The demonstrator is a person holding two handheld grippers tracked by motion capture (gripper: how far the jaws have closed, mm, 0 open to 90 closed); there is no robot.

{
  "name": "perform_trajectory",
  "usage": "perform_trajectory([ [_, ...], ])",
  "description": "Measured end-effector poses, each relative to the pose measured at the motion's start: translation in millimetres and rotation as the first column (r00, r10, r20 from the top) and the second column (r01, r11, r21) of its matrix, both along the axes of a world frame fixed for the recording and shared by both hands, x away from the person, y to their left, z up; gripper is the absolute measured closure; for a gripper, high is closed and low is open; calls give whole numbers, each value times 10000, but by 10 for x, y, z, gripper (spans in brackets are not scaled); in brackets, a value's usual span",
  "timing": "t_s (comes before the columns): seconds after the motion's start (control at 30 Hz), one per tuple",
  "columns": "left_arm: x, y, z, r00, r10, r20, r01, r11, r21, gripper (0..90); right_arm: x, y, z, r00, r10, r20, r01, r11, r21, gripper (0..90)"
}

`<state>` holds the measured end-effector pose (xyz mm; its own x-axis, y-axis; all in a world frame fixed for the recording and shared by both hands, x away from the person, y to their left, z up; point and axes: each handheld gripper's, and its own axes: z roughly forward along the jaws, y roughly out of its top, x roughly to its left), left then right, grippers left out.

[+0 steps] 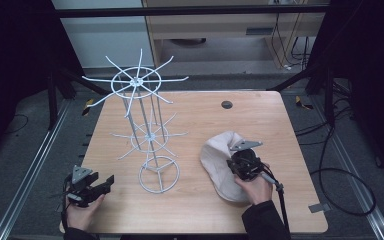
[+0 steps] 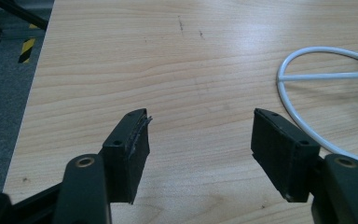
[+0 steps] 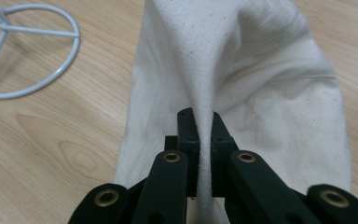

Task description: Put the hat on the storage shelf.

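You pinched a matt, woven cream cloth cap [image 3: 242, 70]. The table [image 2: 168, 70] was smooth, light wood with faint sheen; the rack [image 1: 150, 135] was glossy white-coated wire.

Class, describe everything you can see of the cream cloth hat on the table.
The cream cloth hat is soft, woven fabric with fine stitched seams, lying crumpled on the wooden table to the right of the white wire rack, apart from it. The right gripper is shut on a raised fold of it, its jaws pinching the cloth into a ridge.
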<state>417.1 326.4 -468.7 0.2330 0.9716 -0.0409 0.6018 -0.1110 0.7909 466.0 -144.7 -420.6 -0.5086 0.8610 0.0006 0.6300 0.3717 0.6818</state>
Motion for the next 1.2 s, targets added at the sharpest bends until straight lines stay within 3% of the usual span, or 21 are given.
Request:
perform_trajectory([
  [0.3, 0, 1, 0, 10000, 44, 2, -44, 10000, 7, 370, -146, -150, 141, 9952, 252, 941, -301, 9983, 509, 881],
  [0.8, 0, 4, 2, 10000, 21, 8, -21, 10000, -33, 371, -260, -250, 273, 9820, 474, 1826, -694, 9908, 1161, 883],
  [1.07, 1, 3, 1, 10000, 31, -2, -31, 10000, -21, 371, -317, -318, 380, 9640, 467, 2618, -878, 9851, 1476, 884],
  [1.1, 1, 2, 1, 10000, 37, 4, -37, 10000, -19, 371, -339, -337, 412, 9553, 463, 2919, -956, 9829, 1571, 884],
  [1.13, 1, 2, 1, 10000, 37, 4, -37, 10000, -19, 371, -339, -337, 412, 9553, 463, 2919, -956, 9829, 1571, 884],
  [1.2, 1, 2, 1, 10000, 40, 3, -40, 10000, -19, 371, -363, -353, 446, 9457, 440, 3221, -1021, 9809, 1656, 884],
])
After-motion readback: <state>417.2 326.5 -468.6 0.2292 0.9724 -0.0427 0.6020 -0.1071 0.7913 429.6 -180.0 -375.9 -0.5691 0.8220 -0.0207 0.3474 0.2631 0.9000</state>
